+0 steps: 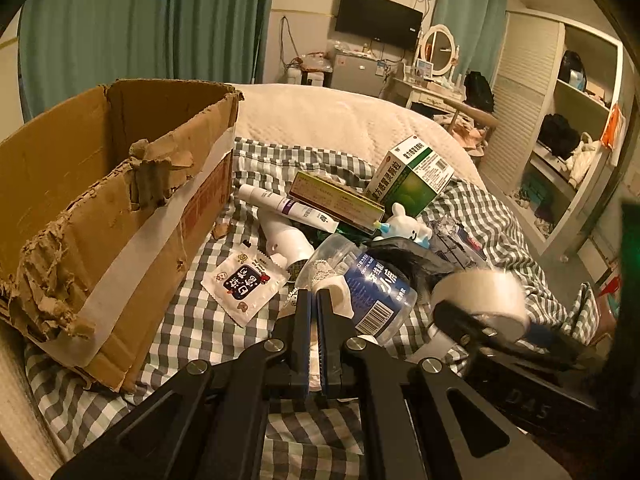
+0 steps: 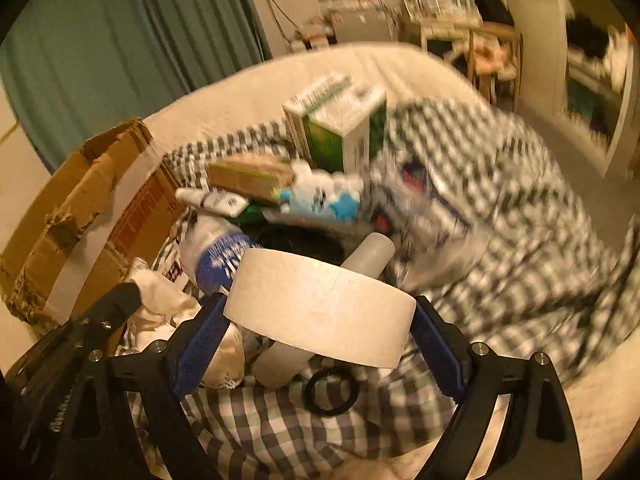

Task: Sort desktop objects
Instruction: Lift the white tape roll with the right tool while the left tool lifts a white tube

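Note:
My right gripper (image 2: pixel 320 305) is shut on a wide roll of pale tape (image 2: pixel 320 312), held across its width above the checked cloth (image 2: pixel 500 240). In the left wrist view the same tape roll (image 1: pixel 480 296) hangs at the right in the right gripper (image 1: pixel 460 320). My left gripper (image 1: pixel 315 296) has its fingers nearly together on a white lacy cloth (image 1: pixel 338 294), over the pile. That cloth (image 2: pixel 168 304) shows crumpled at the left gripper's tip (image 2: pixel 120 300). A torn cardboard box (image 1: pixel 112 200) stands open to the left.
The pile holds a blue-labelled clear jar (image 1: pixel 372 284), a green medicine box (image 1: pixel 412 176), a flat yellow-green box (image 1: pixel 336 200), a white tube (image 1: pixel 280 202), a white bottle (image 1: pixel 288 236), a sachet (image 1: pixel 244 284) and a white plush toy (image 1: pixel 404 228). A black ring (image 2: pixel 330 394) lies under the tape.

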Tool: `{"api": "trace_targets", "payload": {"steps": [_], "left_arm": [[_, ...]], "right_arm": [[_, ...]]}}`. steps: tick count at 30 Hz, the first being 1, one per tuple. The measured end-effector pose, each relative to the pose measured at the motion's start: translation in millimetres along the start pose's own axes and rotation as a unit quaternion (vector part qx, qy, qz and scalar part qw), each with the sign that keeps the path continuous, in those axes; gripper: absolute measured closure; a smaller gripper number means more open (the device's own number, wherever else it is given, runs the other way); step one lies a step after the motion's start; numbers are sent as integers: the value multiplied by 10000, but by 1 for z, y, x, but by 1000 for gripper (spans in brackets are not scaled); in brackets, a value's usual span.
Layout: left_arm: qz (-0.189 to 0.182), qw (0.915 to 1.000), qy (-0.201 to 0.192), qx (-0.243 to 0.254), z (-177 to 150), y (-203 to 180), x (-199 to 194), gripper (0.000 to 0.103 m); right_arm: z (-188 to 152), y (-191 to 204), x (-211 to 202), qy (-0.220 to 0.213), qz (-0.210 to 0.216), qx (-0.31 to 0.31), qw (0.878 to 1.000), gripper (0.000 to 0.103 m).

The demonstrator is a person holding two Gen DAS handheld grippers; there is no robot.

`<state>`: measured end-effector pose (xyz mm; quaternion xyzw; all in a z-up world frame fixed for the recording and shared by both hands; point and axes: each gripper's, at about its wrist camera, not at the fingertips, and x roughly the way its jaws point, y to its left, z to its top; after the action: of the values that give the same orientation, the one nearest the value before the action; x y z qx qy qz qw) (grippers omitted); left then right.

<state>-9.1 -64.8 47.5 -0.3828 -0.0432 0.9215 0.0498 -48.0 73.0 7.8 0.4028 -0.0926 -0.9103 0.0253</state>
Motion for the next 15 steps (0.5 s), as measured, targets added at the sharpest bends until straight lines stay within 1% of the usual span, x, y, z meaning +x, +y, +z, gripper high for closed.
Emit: {"api": "trace_targets", "payload": {"steps": [4,8,12,15], "left_arm": [[-15,10000,35,-21,0,0,1,100],[-40,10000,-17,-38,0,0,1,100],[-71,10000,-37,-39,1,-1,2,100],[-105,9998,-170,-64,4,0,-4,100]], "right_arm": [[11,9,-19,-544,-133,-350,9978,13],[19,16,-32,-897,-176,-521,9944,13],[24,17,-43,-1147,-83,-523,9920,13],[27,14,-54,-1348,127,-433,9898,13]]}}
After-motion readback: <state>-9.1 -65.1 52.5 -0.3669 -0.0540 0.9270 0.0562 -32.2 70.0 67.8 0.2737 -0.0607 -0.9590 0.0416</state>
